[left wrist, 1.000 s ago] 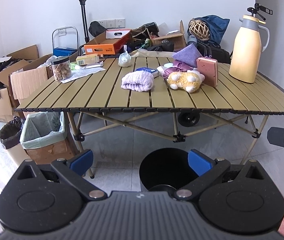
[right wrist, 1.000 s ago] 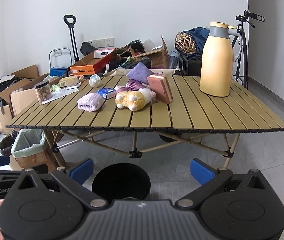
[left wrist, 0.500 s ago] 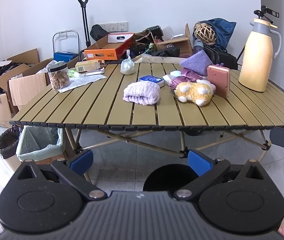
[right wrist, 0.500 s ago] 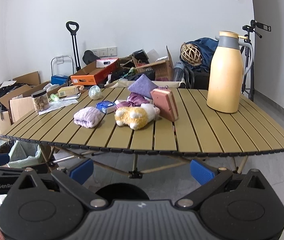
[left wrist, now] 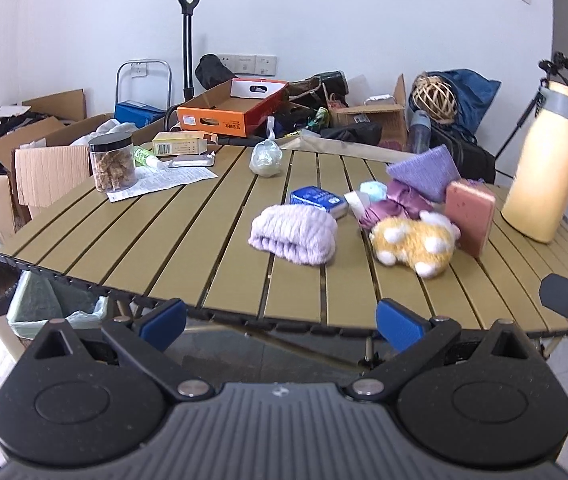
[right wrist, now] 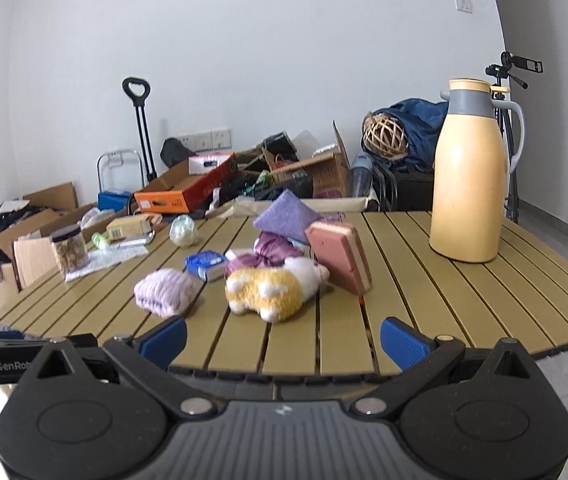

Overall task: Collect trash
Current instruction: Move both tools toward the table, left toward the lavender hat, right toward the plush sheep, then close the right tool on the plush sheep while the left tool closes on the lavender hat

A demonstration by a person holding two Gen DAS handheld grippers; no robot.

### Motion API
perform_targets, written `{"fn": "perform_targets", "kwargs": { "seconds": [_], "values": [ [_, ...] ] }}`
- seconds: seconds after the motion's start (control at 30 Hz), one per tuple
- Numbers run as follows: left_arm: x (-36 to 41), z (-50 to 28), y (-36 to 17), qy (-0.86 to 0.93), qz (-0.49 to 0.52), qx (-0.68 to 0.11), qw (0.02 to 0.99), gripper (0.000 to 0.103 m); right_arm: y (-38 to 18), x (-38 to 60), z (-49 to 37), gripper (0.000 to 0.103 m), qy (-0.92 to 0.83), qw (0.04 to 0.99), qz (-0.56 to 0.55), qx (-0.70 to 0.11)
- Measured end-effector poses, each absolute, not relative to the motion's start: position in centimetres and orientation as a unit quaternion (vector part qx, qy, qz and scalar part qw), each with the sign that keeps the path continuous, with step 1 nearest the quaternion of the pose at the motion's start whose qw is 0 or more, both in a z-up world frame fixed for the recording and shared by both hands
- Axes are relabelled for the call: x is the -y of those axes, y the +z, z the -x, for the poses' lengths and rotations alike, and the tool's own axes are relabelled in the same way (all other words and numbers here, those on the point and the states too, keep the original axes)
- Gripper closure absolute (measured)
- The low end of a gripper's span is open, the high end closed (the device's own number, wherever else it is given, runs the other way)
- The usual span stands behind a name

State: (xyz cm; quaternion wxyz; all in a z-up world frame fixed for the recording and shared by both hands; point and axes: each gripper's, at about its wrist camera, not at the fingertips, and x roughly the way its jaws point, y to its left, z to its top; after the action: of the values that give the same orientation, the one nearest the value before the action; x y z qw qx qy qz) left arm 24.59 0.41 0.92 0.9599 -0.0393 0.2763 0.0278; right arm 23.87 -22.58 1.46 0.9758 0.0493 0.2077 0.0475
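With both my left gripper [left wrist: 280,322] and right gripper [right wrist: 282,338] fingers apart and empty, I risk mistaking the plush toy [right wrist: 272,286], centre frame, for trash.

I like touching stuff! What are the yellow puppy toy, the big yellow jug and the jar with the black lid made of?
The yellow puppy toy looks like soft plush fabric: fuzzy surface, white patches. The big yellow jug seems hard matte plastic or coated metal, with a grey collar; the look leaves that open. The jar is clear, probably plastic or glass, since brown bits show through its wall.
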Motion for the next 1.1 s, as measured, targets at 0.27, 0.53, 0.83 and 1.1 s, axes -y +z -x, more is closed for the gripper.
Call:
{"fn": "perform_targets", "kwargs": {
  "seconds": [0.27,0.53,0.83,1.1],
  "values": [
    [-1.7,-29.0,0.5,0.048,0.049,-0.263,0.962,0.0,0.0,21.2,-28.8,0.0,0.046,0.979,-0.066,-0.187],
    [-4.3,-33.5,-0.9,0.074,0.065,-0.251,0.963,0.0,-3.0,19.1,-33.8,0.0,0.025,0.984,-0.081,-0.158],
    [-6.1,-35.9,-2.8,0.091,0.05,-0.243,0.964,0.0,-5.8,15.6,-39.2,0.0,-0.021,0.987,-0.047,-0.153],
    [-6.4,-36.6,-3.8,0.099,0.045,-0.254,0.961,0.0,-7.6,14.5,-43.2,0.005,-0.058,0.978,-0.038,-0.198]
  ]
}}
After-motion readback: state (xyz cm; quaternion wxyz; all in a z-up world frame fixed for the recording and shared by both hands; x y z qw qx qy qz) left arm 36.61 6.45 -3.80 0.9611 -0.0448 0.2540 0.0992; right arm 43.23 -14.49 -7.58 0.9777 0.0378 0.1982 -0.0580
